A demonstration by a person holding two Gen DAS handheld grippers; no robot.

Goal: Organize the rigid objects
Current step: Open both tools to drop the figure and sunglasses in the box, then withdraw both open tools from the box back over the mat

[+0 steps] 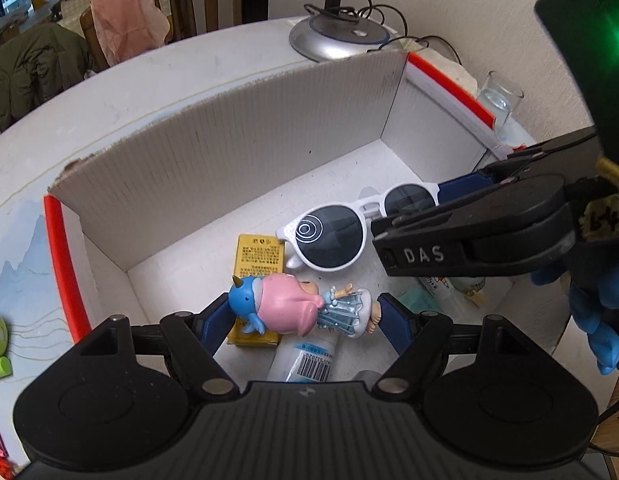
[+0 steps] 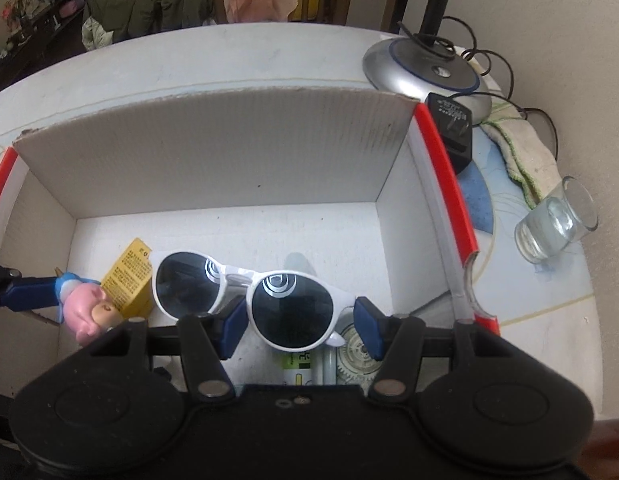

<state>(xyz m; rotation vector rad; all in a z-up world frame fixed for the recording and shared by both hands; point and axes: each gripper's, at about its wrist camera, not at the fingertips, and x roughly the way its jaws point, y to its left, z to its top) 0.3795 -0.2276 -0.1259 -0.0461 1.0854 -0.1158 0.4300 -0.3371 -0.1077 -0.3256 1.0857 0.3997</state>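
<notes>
A figurine (image 1: 293, 308) with pink hair and a blue horned hat lies sideways between the blue pads of my left gripper (image 1: 305, 316), which is shut on it head to feet, low inside a white cardboard box (image 1: 229, 152). White round sunglasses (image 2: 285, 304) with dark lenses are held by my right gripper (image 2: 301, 330), shut across one lens. In the left wrist view the right gripper (image 1: 413, 216) comes in from the right with the sunglasses (image 1: 329, 236). The right wrist view shows the figurine (image 2: 85, 308) at the left, against one blue finger (image 2: 29, 292) of the left gripper.
On the box (image 2: 213, 152) floor lie a yellow carton (image 1: 257, 256), a white barcoded tube (image 1: 305, 360) and small items under the right gripper. The box has red-edged side walls. A lamp base (image 2: 425, 68), black adapter (image 2: 453, 128), cloth (image 2: 525, 156) and glass (image 2: 557, 220) stand right of it.
</notes>
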